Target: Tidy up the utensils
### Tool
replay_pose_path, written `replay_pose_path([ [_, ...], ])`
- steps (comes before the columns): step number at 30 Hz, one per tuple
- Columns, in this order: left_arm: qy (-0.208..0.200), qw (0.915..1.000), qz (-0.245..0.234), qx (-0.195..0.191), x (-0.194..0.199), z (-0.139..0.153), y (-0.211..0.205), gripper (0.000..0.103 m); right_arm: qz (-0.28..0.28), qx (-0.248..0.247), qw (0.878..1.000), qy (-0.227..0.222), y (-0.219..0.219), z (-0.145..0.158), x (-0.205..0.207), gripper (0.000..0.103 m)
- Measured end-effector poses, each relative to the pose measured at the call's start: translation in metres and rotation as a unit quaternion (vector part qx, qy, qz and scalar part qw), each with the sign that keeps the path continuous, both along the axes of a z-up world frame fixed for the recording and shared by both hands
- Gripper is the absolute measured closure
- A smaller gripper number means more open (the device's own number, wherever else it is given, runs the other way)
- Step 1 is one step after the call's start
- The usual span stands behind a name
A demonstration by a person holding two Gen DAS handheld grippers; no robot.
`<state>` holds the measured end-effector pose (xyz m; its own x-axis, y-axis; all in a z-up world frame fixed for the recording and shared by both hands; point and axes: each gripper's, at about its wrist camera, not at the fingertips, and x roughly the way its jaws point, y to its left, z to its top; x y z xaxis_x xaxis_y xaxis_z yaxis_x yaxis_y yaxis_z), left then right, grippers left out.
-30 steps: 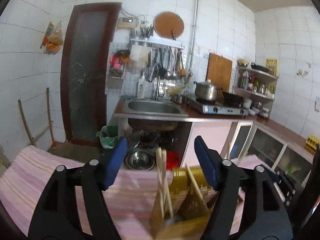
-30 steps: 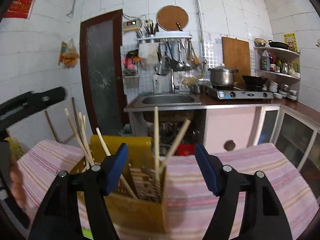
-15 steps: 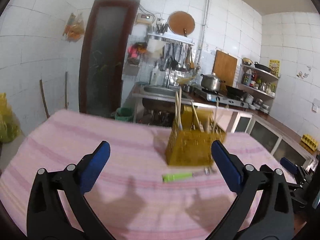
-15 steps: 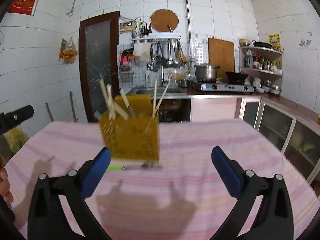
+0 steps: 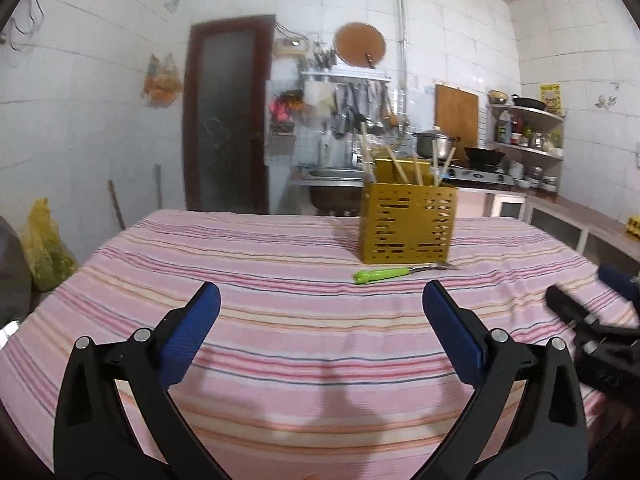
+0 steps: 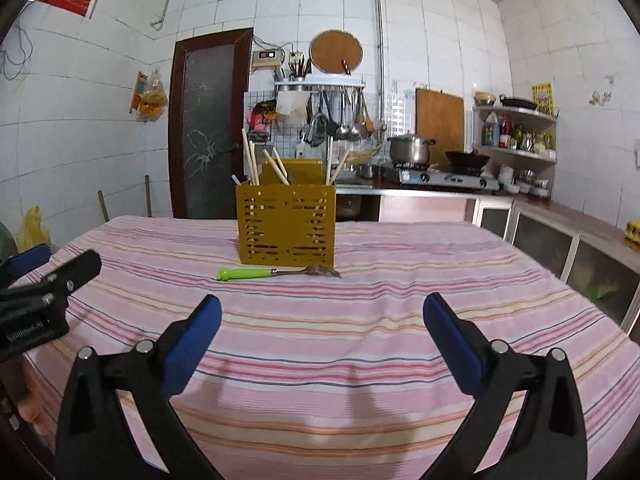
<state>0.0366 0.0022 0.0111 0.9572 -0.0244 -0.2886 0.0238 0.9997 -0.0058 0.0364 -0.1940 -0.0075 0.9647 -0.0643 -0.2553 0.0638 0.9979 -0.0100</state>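
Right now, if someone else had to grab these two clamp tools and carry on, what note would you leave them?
Left gripper: jaws wide open, nothing between them, hovering above the striped tablecloth.
Right gripper: the same, open and empty.
Yellow utensil holder: upright mid-table, with chopsticks standing in it.
Green-handled fork: lying flat on the cloth just in front of the holder, handle pointing left.
Done: chopsticks are in the holder.
Left: pick up the fork and stand it in the holder.

Yellow perforated holder (image 6: 286, 224) upright, chopsticks (image 6: 251, 160) inside; green-handled fork, probably (image 6: 276, 272), flat before it.
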Motion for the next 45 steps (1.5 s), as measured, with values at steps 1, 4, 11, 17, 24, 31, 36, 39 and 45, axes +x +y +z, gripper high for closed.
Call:
replay_pose_path([
  [1, 0.002, 1.0000, 0.004, 0.000, 0.000, -0.002, 0.001, 0.005, 0.000, -0.001, 1.000, -0.003, 0.001, -0.001, -0.002, 0.005],
  [4, 0.003, 1.0000, 0.005, -0.007, -0.001, -0.002, 0.005, 0.005, 0.003, -0.001, 1.000, -0.003, 0.001, -0.003, -0.002, 0.005],
  [11, -0.011, 0.9999, 0.002, 0.001, -0.006, -0.002, 0.002, 0.005, -0.003, 0.012, 1.000, -0.012, -0.005, -0.005, -0.009, 0.005],
  [17, -0.020, 0.9998, 0.000, 0.008, -0.007, -0.001, -0.001, 0.005, -0.004, 0.009, 1.000, -0.019, -0.003, -0.005, -0.010, 0.005],
  [24, -0.025, 0.9997, 0.002, 0.001, -0.010, -0.001, 0.000, 0.005, -0.004, 0.013, 1.000, -0.021, -0.005, -0.005, -0.011, 0.005],
  [31, -0.030, 0.9995, 0.002, -0.001, -0.013, -0.002, 0.001, 0.005, -0.006, 0.020, 1.000, -0.022, -0.007, -0.005, -0.012, 0.005],
  [36, -0.033, 0.9994, 0.002, -0.006, -0.014, -0.001, 0.001, 0.005, -0.009, 0.025, 0.999, -0.023, -0.008, -0.005, -0.012, 0.005],
  [39, -0.035, 0.9994, 0.003, -0.007, -0.015, -0.001, 0.001, 0.005, -0.010, 0.026, 0.999, -0.024, -0.008, -0.005, -0.013, 0.005],
  [45, -0.041, 0.9991, 0.004, -0.007, -0.018, -0.001, -0.001, 0.005, -0.011, 0.025, 0.999, -0.024, -0.007, -0.005, -0.012, 0.005],
])
